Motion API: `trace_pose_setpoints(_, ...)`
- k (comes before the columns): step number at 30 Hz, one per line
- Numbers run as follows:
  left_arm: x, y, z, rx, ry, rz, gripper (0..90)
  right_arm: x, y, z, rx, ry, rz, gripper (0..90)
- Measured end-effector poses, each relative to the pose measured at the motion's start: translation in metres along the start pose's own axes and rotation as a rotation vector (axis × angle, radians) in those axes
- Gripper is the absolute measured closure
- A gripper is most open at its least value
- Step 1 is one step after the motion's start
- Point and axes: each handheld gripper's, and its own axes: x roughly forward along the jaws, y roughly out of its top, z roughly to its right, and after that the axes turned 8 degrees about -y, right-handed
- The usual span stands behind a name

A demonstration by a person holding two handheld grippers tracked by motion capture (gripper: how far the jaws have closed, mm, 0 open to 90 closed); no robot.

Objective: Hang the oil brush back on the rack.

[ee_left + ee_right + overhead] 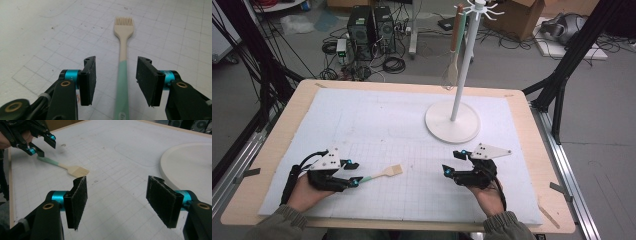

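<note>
A small spatula [384, 173] with a mint-green handle and a beige slotted head lies flat on the white gridded mat [377, 120]. Its head points right, toward the table's middle. My left gripper [356, 173] stands open around the handle end. In the left gripper view the handle [122, 75] runs between the two pads [91, 75] with a gap on each side. My right gripper [451, 163] rests open and empty at the front right, jaws pointing left. The right gripper view shows the spatula [75, 171] and the left gripper [41, 143] beyond my own open right gripper [117, 182].
A white utensil stand with a round base [452, 121] and a tall pole stands at the back right. A wood-handled utensil [454, 50] hangs from its hooks. The base [187, 167] lies close to the right gripper. Black frame legs flank the wooden table [532, 150].
</note>
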Motion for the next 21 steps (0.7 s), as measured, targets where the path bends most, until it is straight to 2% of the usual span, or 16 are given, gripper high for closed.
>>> trace_pose_setpoints(8, 0.009, -0.002, 0.000, -0.012, -0.013, -0.054, 57.8, -0.001, -0.001, 0.000, -0.001, -0.006, 0.002, 31.5)
trace_pose_setpoints(12, 0.010, -0.004, 0.000, -0.031, -0.013, -0.061, 61.2, 0.001, -0.001, -0.001, -0.002, -0.004, 0.003, 31.5)
trace_pose_setpoints(16, 0.011, -0.005, 0.000, -0.038, -0.023, -0.059, 64.7, 0.004, -0.001, -0.002, -0.009, 0.002, -0.005, 31.5)
trace_pose_setpoints(21, 0.013, -0.007, -0.001, -0.038, -0.034, -0.082, 68.2, 0.005, -0.001, -0.004, -0.017, 0.006, -0.006, 31.5)
